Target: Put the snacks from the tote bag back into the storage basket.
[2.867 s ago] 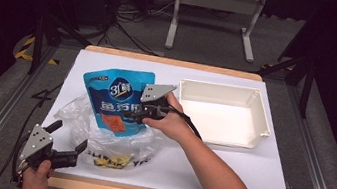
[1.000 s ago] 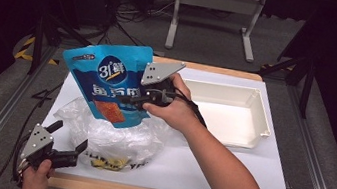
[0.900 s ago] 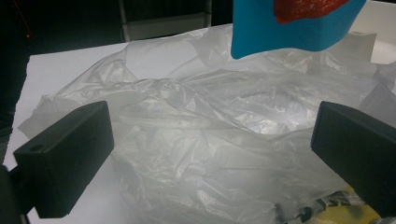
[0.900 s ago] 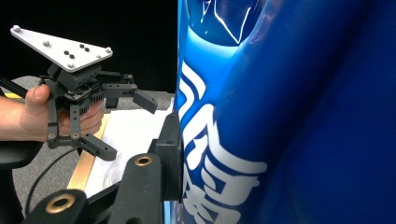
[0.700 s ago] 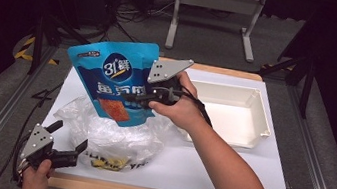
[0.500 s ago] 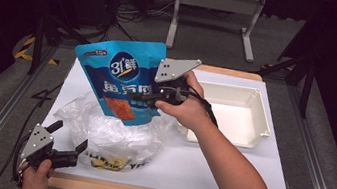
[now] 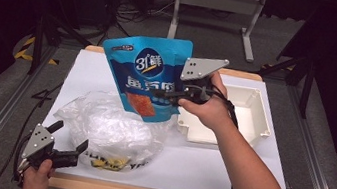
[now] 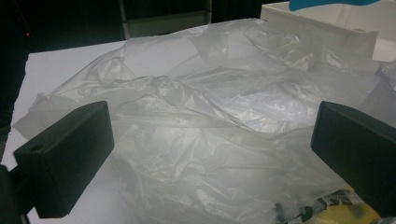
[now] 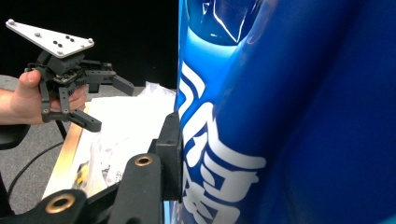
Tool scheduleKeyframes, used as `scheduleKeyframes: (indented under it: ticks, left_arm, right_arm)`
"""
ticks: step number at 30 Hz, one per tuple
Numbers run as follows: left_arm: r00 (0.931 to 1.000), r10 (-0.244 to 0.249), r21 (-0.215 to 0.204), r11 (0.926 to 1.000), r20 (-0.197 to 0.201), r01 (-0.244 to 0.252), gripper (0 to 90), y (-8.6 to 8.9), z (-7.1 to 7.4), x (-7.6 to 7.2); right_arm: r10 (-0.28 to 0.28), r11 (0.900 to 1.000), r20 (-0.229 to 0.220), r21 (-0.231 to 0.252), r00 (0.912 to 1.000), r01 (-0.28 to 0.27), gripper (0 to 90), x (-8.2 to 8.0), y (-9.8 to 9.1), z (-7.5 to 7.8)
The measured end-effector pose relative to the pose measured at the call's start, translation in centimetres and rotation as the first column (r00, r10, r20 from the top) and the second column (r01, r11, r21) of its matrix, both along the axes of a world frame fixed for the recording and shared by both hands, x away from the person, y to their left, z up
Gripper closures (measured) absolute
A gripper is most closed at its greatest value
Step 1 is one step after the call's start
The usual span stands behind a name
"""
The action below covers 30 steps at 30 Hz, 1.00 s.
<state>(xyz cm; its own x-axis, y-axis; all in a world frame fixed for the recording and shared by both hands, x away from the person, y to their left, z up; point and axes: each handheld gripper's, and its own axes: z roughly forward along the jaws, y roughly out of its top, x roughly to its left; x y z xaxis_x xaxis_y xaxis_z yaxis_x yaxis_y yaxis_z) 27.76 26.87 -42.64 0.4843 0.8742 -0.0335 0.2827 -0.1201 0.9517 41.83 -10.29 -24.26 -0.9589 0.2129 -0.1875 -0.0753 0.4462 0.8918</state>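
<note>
Above the counter point(image 7: 226, 169), the right gripper point(image 7: 169, 93) has its jaws clamped on a blue pouch point(image 7: 146, 78), lifted beside the white tray point(image 7: 256, 133), likely its destination. At the near edge, the left gripper point(image 7: 67, 152) waits, jaws wide and empty, facing the crumpled plastic bag point(image 8: 201, 140).

Light from overhead brightens my white counter point(image 7: 256, 173) while the room around it stays dark. Glare streaks the blue pouch point(image 9: 289, 116); it looms soft and blurred at my hand-held gripper.
</note>
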Motion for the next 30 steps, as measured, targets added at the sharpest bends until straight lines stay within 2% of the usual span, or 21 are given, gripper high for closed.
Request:
scheduleKeyframes:
  ticks: [9, 17, 30]
  left_arm:
    - [1.0000, 0.003, 0.002, 1.0000, -0.004, -0.003, 0.2, 0.0, 0.0, 0.0]
    - [1.0000, 0.007, 0.000, 1.0000, -0.002, -0.007, 0.2, -0.1, -0.1, 0.1]
    - [1.0000, 0.008, 0.001, 1.0000, -0.002, -0.008, 0.2, -0.1, -0.1, 0.1]
  right_arm:
    - [-0.066, 0.9978, 0.017, 0.001, 0.9977, 0.066, 60.5, 0.1, -3.2, 0.9]
    - [-0.106, 0.9943, 0.025, 0.000, 0.9940, 0.106, 60.5, 0.6, -5.2, 1.4]
    - [-0.179, 0.9838, 0.021, 0.009, 0.9836, 0.179, 60.5, 1.4, -9.0, 2.0]
